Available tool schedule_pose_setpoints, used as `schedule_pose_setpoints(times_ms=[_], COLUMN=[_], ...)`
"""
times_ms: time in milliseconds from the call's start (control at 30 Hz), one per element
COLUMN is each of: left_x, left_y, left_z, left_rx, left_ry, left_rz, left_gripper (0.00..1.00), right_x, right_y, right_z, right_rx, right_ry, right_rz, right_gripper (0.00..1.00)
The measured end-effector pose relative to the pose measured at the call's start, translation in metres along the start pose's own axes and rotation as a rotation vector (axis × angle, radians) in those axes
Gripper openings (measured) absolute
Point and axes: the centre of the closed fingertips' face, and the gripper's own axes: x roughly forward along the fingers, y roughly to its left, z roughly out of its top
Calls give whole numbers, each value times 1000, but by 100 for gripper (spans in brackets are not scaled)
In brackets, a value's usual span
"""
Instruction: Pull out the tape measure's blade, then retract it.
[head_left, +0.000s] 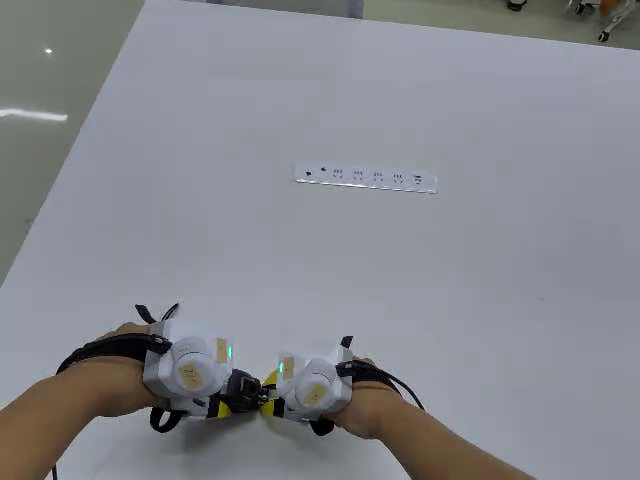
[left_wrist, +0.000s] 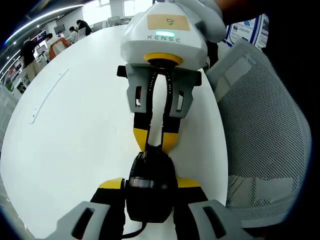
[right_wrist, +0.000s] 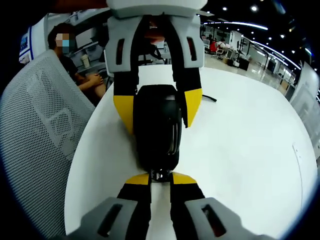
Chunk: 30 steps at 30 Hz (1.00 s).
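Black tape measure (left_wrist: 150, 200) sat at the near edge of the white table (head_left: 400, 280), its case clamped in the left gripper (left_wrist: 150, 183). The right gripper (right_wrist: 160, 178) was pinched narrow at the case mouth, apparently on the blade tip. Extraction appeared unstarted; the next move required drawing the grippers steadily apart.

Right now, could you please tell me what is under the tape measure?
The white table shows around the tape measure, clamped in the left gripper; whether it rests there is covered.
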Motion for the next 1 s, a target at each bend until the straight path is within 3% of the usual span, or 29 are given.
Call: schedule_pose_setpoints(times_ms=[200, 367, 533, 600, 667, 733, 833, 1000], left_x=[0, 1, 1, 1, 1, 1, 1, 0], left_y=[-1, 0, 0, 0, 0, 0, 0, -1], left_z=[0, 0, 0, 1, 1, 1, 1, 0], left_rx=[3, 1, -2, -3, -2, -3, -7, 0], left_ry=[-10, -11, -16, -14, -14, -16, -18, -10], left_rz=[-5, -7, -4, -5, -5, -3, -2, -4], left_gripper=[34, 34, 34, 34, 34, 34, 34, 34], right_x=[-6, -4, -3, 0, 2, 1, 1, 2], right_y=[3, 3, 3, 4, 5, 4, 7, 6], right_z=[-6, -4, -2, 3, 2, 1, 1, 2], right_rx=[46, 38, 83, 76, 15, 52, 16, 60], right_ry=[-1, 1, 2, -4, 17, 8, 17, 16], right_rz=[16, -2, 3, 9, 17, 26, 10, 3], right_gripper=[12, 14, 16, 16, 15, 15, 15, 15])
